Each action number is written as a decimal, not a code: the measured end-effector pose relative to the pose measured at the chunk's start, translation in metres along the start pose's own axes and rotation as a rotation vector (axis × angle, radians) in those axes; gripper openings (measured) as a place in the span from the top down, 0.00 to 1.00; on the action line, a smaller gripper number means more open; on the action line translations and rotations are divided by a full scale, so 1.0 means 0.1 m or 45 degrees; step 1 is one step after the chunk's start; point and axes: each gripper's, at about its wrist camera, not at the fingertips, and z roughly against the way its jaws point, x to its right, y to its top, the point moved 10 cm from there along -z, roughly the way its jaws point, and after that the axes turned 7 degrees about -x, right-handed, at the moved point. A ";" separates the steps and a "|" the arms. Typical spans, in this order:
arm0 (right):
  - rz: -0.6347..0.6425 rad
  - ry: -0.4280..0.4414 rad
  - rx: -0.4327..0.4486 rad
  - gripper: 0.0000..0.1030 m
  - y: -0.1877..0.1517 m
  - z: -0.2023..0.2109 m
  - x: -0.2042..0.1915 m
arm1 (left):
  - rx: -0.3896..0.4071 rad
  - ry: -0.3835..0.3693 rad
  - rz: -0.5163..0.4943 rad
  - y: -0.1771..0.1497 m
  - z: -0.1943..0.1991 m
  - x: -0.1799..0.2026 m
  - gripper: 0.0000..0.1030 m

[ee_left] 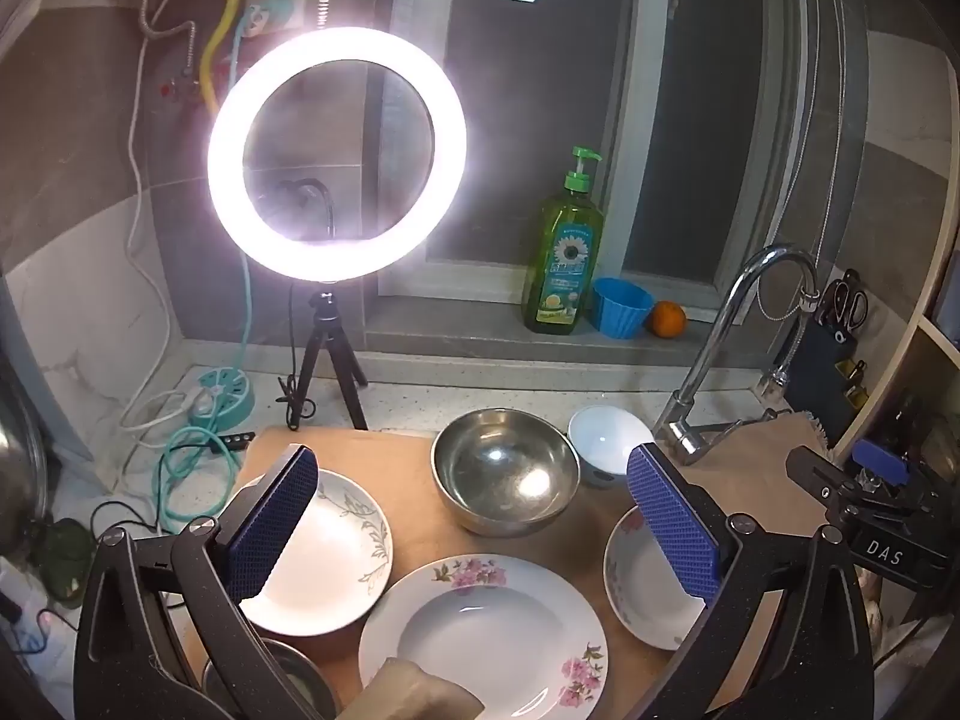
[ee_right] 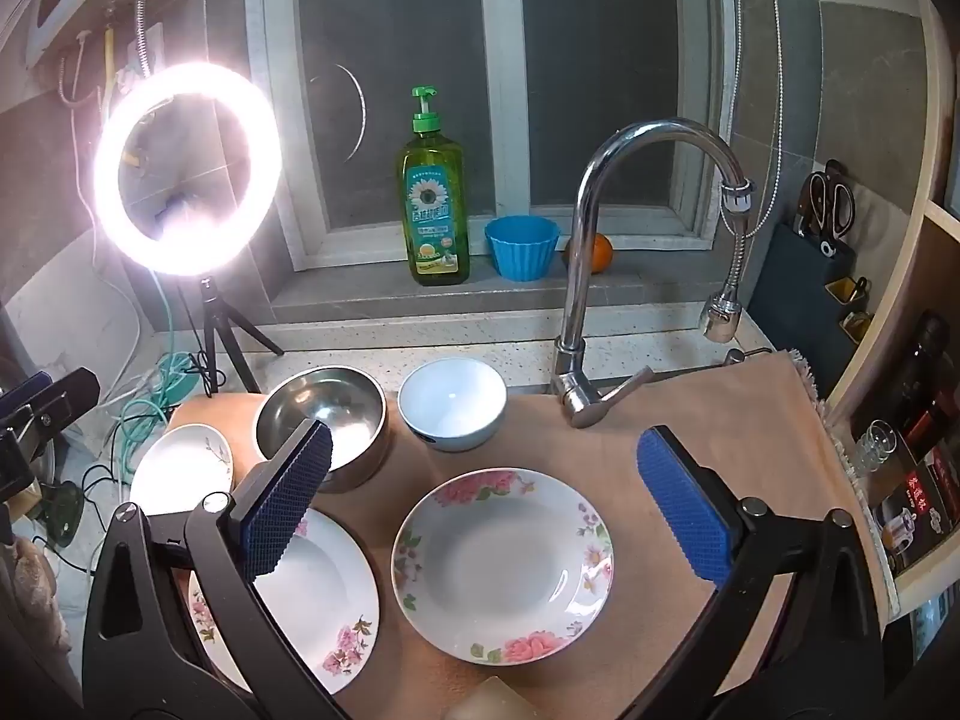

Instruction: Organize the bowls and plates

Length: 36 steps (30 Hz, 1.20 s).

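On a tan mat (ee_right: 690, 396) lie three plates and two bowls. A steel bowl (ee_left: 504, 471) and a white bowl (ee_left: 609, 438) stand at the back. In front are a leaf-patterned plate (ee_left: 336, 552), a pink-flowered plate (ee_left: 486, 630) and a flowered deep plate (ee_left: 636, 594), half hidden by a finger. My left gripper (ee_left: 474, 462) hangs open above them, holding nothing. My right gripper (ee_right: 486, 444) is open and empty over the flowered deep plate (ee_right: 504, 558), with the white bowl (ee_right: 453, 402), steel bowl (ee_right: 324, 414), pink-flowered plate (ee_right: 312, 600) and leaf-patterned plate (ee_right: 180, 468) nearby.
A lit ring light (ee_left: 336, 153) on a tripod stands back left among cables. The faucet (ee_right: 600, 228) rises behind the mat. A soap bottle (ee_right: 432, 210), blue cup (ee_right: 522, 246) and orange sit on the sill. A knife block (ee_right: 822, 252) and shelf stand right.
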 end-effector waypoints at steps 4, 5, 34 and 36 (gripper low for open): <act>-0.002 0.001 0.006 0.00 0.00 0.02 -0.01 | -0.057 -0.003 0.001 -0.02 -0.08 -0.02 0.00; -0.001 0.000 0.008 0.00 0.00 0.03 -0.02 | -0.053 -0.018 0.003 0.00 -0.06 -0.03 0.00; -0.025 0.003 -0.004 0.00 -0.04 -0.09 0.10 | -0.012 0.057 -0.009 0.03 -0.08 -0.07 0.01; -0.022 0.003 -0.005 0.00 -0.03 -0.09 0.09 | -0.010 0.058 -0.012 0.03 -0.08 -0.07 0.01</act>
